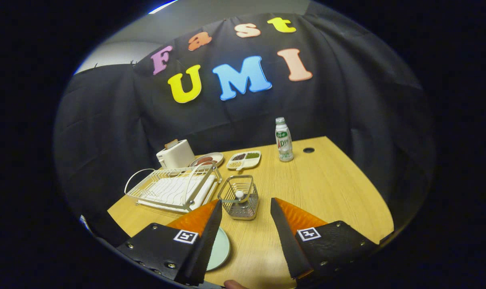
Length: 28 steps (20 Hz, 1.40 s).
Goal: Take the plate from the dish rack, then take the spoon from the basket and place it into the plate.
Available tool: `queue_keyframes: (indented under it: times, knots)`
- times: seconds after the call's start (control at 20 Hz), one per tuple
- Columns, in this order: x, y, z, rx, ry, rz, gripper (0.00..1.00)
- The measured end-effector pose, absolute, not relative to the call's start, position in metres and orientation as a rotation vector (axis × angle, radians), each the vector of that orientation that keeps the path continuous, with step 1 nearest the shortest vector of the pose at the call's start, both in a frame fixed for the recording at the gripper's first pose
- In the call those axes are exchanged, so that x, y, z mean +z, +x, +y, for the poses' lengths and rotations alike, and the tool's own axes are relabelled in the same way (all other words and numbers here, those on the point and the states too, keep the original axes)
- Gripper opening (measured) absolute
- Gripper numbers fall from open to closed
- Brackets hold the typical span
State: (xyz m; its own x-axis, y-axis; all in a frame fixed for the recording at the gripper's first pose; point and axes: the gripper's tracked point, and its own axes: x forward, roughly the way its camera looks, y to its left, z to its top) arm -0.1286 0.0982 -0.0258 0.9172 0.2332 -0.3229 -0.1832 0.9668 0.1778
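Above the table (327,180), hand-held gripper (246,208) wide open, holding nothing

dim booth, soft overhead light, faint shadows, strong fisheye bending at edges.

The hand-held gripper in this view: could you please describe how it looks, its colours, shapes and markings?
The hand-held gripper has two wedge-shaped fingers that taper to points, orange on their upper faces, with black textured pads on the inner faces. Each finger is mounted on a black plate fastened with small silver screws, and each plate carries a square black-and-white tag near the finger's base. No cables are visible.
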Motion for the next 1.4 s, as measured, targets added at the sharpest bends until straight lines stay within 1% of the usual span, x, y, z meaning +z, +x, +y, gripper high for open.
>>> queue_keyframes:
  times: [0.3, 0.5, 0.7, 0.9, 1.0, 1.05, 1.15, 1.2, 1.25, 1.3, 1.35, 1.4]
  knots:
    - [-0.012, -0.102, 0.103, 0.217, 0.062, 0.167, 0.75]
    - [-0.046, -0.066, 0.118, 0.213, 0.061, 0.155, 0.75]
    - [-0.058, -0.035, 0.125, 0.183, 0.057, 0.105, 0.75]
    - [-0.072, -0.023, 0.132, 0.202, 0.026, 0.077, 0.72]
    - [-0.072, -0.022, 0.13, 0.175, 0.01, 0.06, 0.51]
    - [-0.071, -0.022, 0.132, 0.17, 0.012, 0.053, 0.36]
    - [-0.071, -0.021, 0.139, 0.177, 0.006, 0.058, 0.21]
    - [-0.069, -0.021, 0.146, 0.197, 0.02, 0.061, 0.21]
    - [-0.068, -0.024, 0.149, 0.21, 0.018, 0.067, 0.14]
    - [-0.066, -0.023, 0.152, 0.21, 0.008, 0.082, 0.14]
    - [-0.065, -0.023, 0.152, 0.213, 0.003, 0.083, 0.09]
    - [-0.064, -0.024, 0.153, 0.214, 0.005, 0.103, 0.09]
